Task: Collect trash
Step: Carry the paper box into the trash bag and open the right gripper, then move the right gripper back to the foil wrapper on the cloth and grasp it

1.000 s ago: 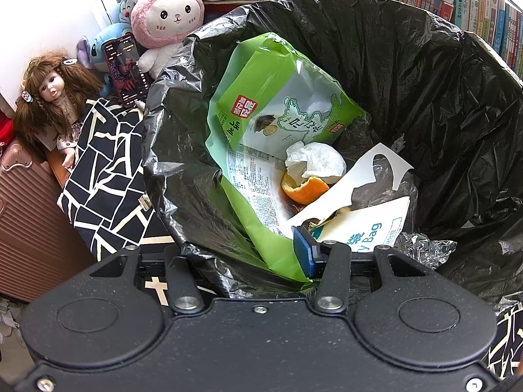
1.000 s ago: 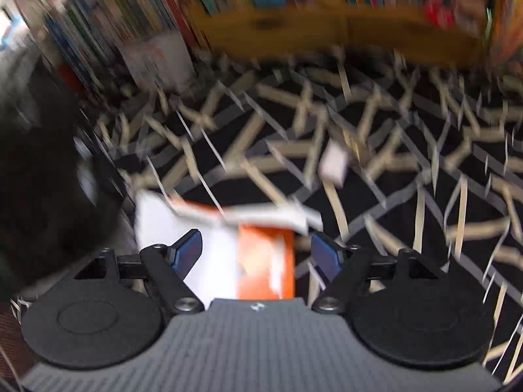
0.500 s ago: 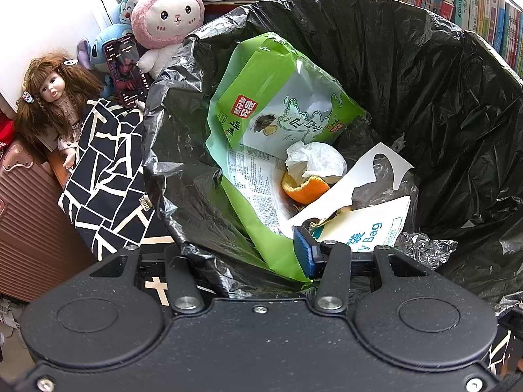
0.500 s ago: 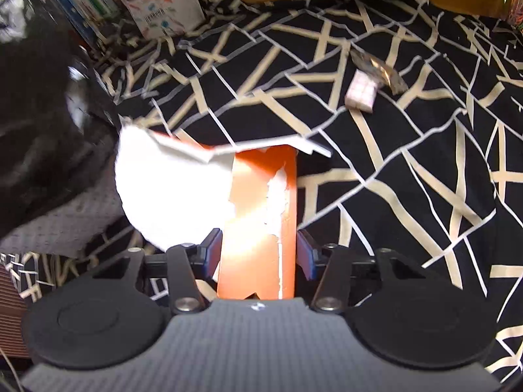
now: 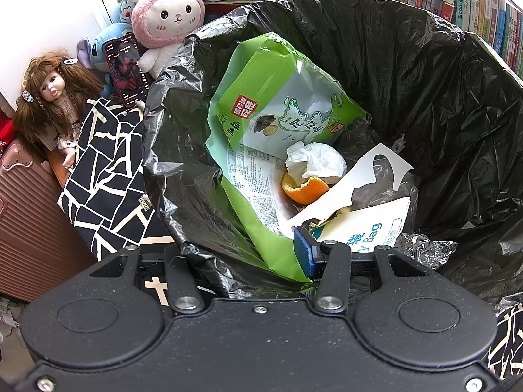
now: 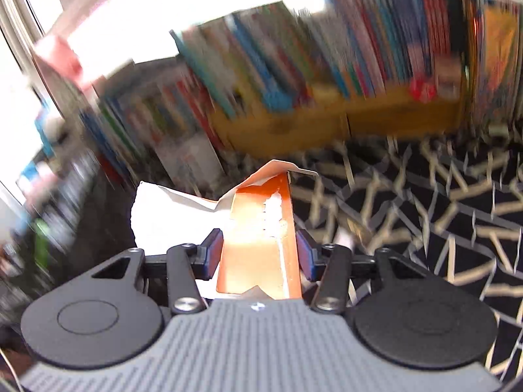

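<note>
Only the left wrist view shows the big black trash bag point(image 5: 425, 81); it fills most of that picture and gapes wide open. The left gripper point(image 5: 251, 254) is pinched shut on the bag's near rim at 6 o'clock; one blue pad point(image 5: 302, 251) sits inside the bag and the other finger point(image 5: 178, 274) is outside, with the crinkled plastic caught between. Inside the bag, a green snack packet point(image 5: 261, 98) leans toward 11 o'clock; a white paper bag with blue letters point(image 5: 369, 225) lies at 5 o'clock; a crumpled tissue point(image 5: 318, 160) sits in the middle, touching an orange peel point(image 5: 305, 189) just below it. Outside the bag, at 9 o'clock, is a doll point(image 5: 52, 91); a pink plush bunny point(image 5: 166, 16) sits at 11 o'clock with a phone point(image 5: 126, 68) beside it.

Only the right wrist view shows the trash being picked up; the right gripper point(image 6: 260, 253) is clamped on a torn orange and white carton point(image 6: 261, 238), one pad pressing on each side, and the carton is up off the black rug with pale lines point(image 6: 441, 212). A white flap sticks out toward 9 o'clock. A blurry bookshelf point(image 6: 310, 65) runs across 12 o'clock.
</note>
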Motion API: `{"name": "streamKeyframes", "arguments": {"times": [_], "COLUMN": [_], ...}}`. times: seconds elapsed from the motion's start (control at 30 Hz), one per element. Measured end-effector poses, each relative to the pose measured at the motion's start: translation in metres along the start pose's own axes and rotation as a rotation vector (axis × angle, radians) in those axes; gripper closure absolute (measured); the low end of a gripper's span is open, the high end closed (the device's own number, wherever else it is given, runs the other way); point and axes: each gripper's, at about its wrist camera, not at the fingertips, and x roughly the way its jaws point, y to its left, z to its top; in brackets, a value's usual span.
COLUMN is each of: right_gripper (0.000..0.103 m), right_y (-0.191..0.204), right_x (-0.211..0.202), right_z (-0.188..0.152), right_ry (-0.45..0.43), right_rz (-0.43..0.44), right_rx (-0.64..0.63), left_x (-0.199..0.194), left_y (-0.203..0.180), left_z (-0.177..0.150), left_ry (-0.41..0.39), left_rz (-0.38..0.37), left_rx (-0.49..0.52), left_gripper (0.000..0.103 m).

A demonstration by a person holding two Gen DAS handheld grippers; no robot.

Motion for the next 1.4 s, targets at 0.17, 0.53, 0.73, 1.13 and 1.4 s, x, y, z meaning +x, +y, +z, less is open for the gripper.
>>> {"name": "streamKeyframes", "arguments": {"times": [0.17,0.53,0.73,1.13,1.4], "right_gripper": [0.050,0.049,0.034,0.024,0.023], "right_y": [0.029,0.149,0.180,0.087,-0.043], "right_x": [-0.042,-0.024,0.008,0.011,0.065], "right_z": [0.042,0.045,0.026,0.044,0.049], "right_ry": [-0.156,-0.099,0.001,-0.054,0.049], "right_rz": [0.156,0.494,0.488,0.264,-0.122], "right_rx": [-0.031,-0.222,-0.304,-0.148,-0.033], "left_x": [0.000,0.000,0.001,0.000,-0.001], "left_y": [0.000,0.001,0.000,-0.001,0.000], "left_z": [-0.001,-0.001,-0.001,-0.002,-0.004], "left_ry": [-0.001,-0.001,-0.002,0.001,0.002], "left_rz": [-0.001,-0.002,-0.003,-0.005,0.003], "left_rx": [0.000,0.000,-0.003,-0.009,-0.008], "left_gripper": [0.057,0.057,0.057,0.057,0.057]}}
